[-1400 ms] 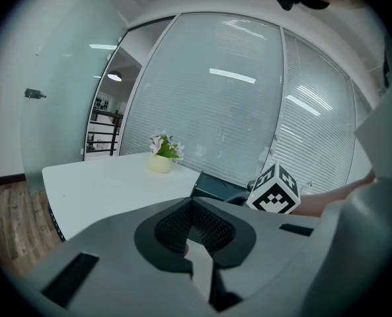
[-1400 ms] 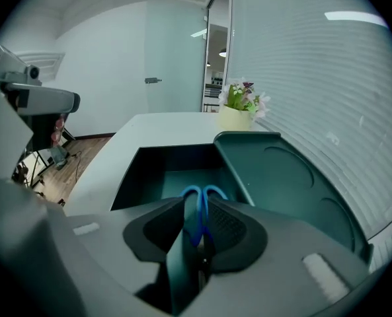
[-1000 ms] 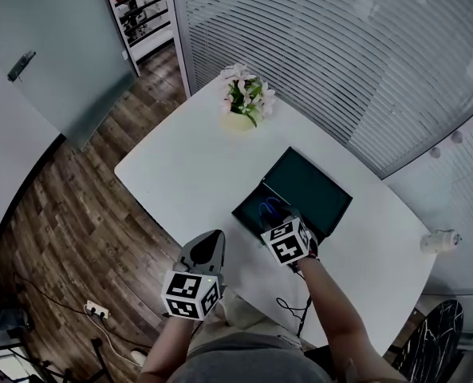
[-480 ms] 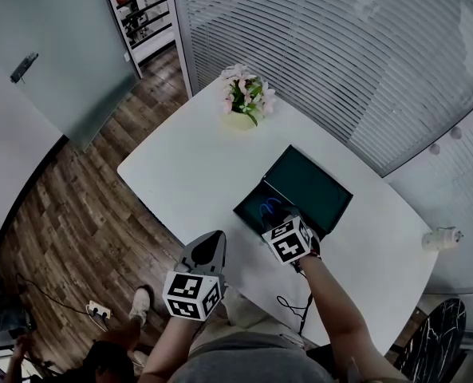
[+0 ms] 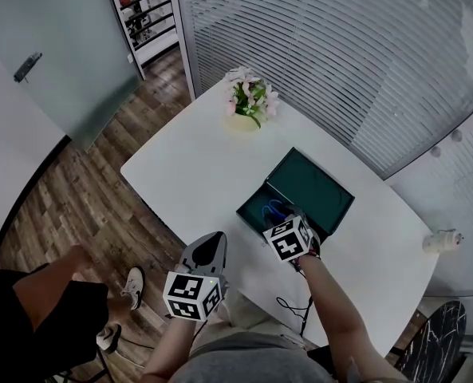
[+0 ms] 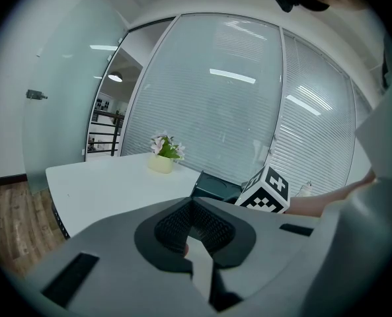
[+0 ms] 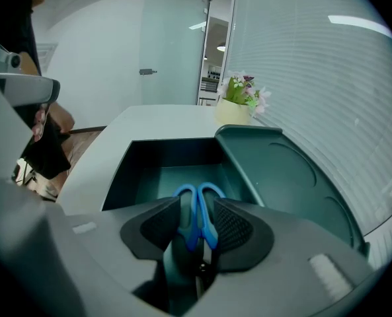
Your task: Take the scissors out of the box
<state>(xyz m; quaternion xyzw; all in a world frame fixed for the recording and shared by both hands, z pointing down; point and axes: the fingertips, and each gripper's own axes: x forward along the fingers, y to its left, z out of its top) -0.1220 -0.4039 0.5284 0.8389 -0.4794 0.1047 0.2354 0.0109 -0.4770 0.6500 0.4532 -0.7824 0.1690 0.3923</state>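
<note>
A dark green box (image 5: 252,211) stands open on the white table (image 5: 188,166), its lid (image 5: 312,188) folded back to the right. Blue-handled scissors (image 5: 273,208) lie inside it. My right gripper (image 5: 279,217) reaches down into the box. In the right gripper view the blue handles (image 7: 197,211) sit between the dark pads (image 7: 156,226) of the right gripper (image 7: 197,228). Its jaws are opening and a gap shows beside the right pad. My left gripper (image 5: 210,247) hovers at the table's near edge, left of the box. Nothing is in the left gripper (image 6: 194,228), whose jaws are shut.
A pot of pink flowers (image 5: 248,104) stands at the table's far end. A small white device (image 5: 442,240) sits at the right end, and a cable (image 5: 296,309) hangs off the near edge. A person (image 5: 37,309) stands on the wood floor at lower left. Blinds line the glass wall behind.
A person has walked into the lower left of the head view. Both grippers stay where they were, the right one still in the box.
</note>
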